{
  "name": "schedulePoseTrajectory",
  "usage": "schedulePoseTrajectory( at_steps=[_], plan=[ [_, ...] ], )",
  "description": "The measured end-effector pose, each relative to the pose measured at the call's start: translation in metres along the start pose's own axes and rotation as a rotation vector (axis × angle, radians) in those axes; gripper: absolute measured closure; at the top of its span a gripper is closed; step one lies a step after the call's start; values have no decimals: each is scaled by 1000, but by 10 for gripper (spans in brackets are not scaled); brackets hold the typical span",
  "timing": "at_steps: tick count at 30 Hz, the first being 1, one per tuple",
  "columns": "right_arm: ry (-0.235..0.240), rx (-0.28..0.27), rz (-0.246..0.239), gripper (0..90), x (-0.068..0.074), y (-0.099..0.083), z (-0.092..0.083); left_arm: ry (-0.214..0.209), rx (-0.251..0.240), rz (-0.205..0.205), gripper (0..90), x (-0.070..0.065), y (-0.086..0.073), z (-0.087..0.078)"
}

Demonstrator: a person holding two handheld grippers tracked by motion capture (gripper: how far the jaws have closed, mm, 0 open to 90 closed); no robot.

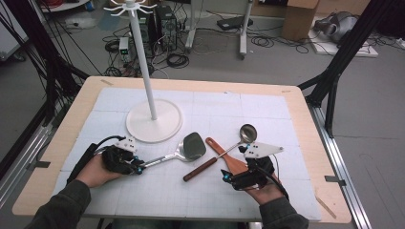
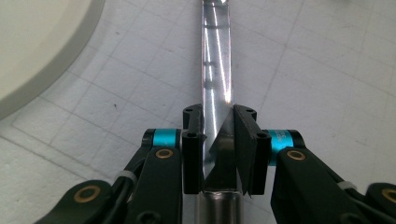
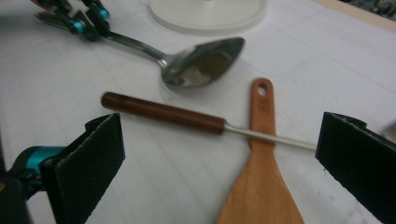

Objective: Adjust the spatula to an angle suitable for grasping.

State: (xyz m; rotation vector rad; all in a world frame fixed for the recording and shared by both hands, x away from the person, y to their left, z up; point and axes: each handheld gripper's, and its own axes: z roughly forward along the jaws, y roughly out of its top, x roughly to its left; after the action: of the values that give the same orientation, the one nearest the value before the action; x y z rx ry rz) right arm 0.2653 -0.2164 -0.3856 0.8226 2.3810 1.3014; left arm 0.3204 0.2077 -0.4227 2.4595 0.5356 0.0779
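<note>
- Left gripper (image 2: 219, 140) is clamped on the steel spatula's (image 1: 193, 145) slick, stiff handle (blade-heavy, I'd guess), lying beside the white stand base (image 1: 154, 121).
- Right gripper (image 3: 219, 154) gapes wide over the wooden spatula (image 3: 261, 186).

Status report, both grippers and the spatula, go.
Left gripper jaws closed on metal spatula handle, spatula on the mat. Right gripper jaws open wide, nothing held. Ladle crosses wooden spatula beside it.
</note>
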Motion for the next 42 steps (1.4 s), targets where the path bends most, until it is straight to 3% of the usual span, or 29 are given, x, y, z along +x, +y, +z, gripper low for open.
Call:
schedulePoseTrajectory(
  at_steps=[4, 9, 14, 20, 23, 27, 34, 35, 37, 42],
  plan=[
    [40, -5, -21, 3, 7, 13, 7, 9, 8, 18, 738, -1, 4, 1],
    [110, 24, -110, 3, 13, 26, 25, 3, 0, 30, 739, -1, 12, -2],
    [132, 39, -154, 3, 19, 38, 41, 2, 12, 58, 740, -3, 23, -6],
    [167, 24, -141, 4, 17, 47, 55, -11, 16, 65, 742, -3, 28, -5],
    [199, 40, -145, 71, 17, 52, 65, -14, 21, 60, 742, -3, 29, -4],
    [242, 66, -181, 75, 21, 59, 82, -3, 51, 80, 742, -5, 36, -2],
    [285, 86, -233, 77, 27, 71, 107, -10, 49, 92, 743, -6, 46, -4],
    [289, 96, -235, 89, 28, 72, 110, -11, 47, 89, 743, -7, 47, -5],
    [302, 108, -249, 207, 28, 72, 117, -8, 52, 90, 743, -7, 49, -6],
    [334, 143, -268, 188, 32, 73, 135, -6, 57, 100, 745, -10, 55, -9]
  ],
)
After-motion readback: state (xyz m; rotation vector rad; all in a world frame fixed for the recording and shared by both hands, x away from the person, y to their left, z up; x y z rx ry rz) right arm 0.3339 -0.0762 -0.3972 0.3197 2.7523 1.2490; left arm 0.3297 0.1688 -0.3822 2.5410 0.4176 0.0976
